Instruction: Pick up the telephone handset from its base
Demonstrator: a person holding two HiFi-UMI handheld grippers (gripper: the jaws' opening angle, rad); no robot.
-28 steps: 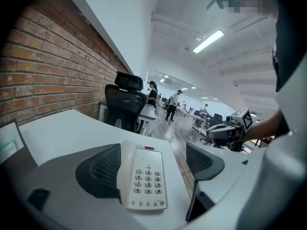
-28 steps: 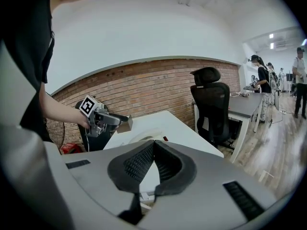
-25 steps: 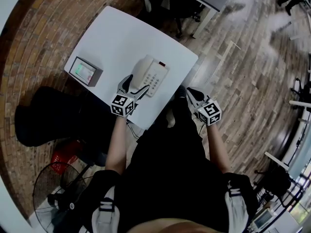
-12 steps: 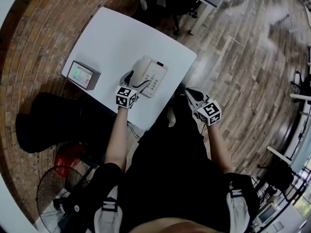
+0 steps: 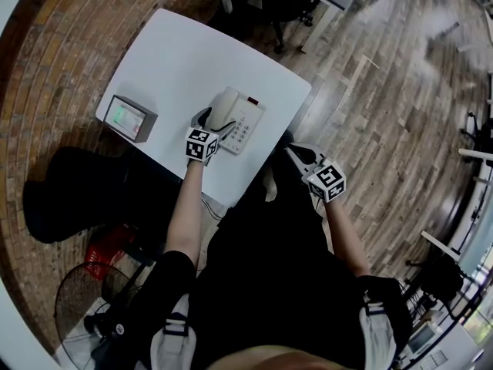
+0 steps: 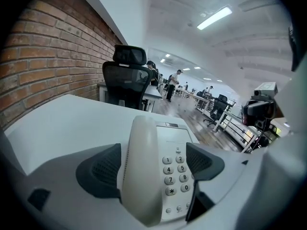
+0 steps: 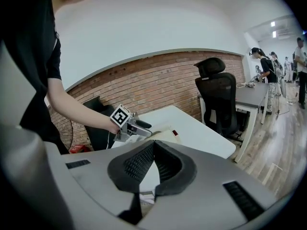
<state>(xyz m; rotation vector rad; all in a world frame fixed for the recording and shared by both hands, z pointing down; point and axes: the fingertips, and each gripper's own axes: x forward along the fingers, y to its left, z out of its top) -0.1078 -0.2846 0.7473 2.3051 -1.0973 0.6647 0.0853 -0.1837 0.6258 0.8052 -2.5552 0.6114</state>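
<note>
Looking down through the head view, I find the handset (image 5: 223, 108) lying in its cradle on the base (image 5: 249, 124), between the middle of the desk (image 5: 181, 56) and its near corner. I hold the left tongs (image 5: 214, 123) at the handset's near end, lined up along it so the jaws can close across its width. The right tongs (image 5: 296, 153) hang off the desk's near right edge, out of the way, since I judge this a one-handed lift. A small box with a lit screen (image 5: 125, 119) sits at the left corner, well apart. The marker cube covers the handset's near end, so contact cannot be read here.

The left gripper view shows the jaws wide apart. The handset (image 6: 141, 176) stands between them, with one pad (image 6: 101, 170) just beside its left flank. The other pad hovers over the keypad (image 6: 175, 172). The handset's near tip is cut off by the frame, and I cannot tell whether the left pad touches. An office chair (image 6: 125, 80) stands beyond the far edge.

The right gripper view shows its own jaws pressed together on nothing. The left tongs' body hides most of the telephone there.
</note>
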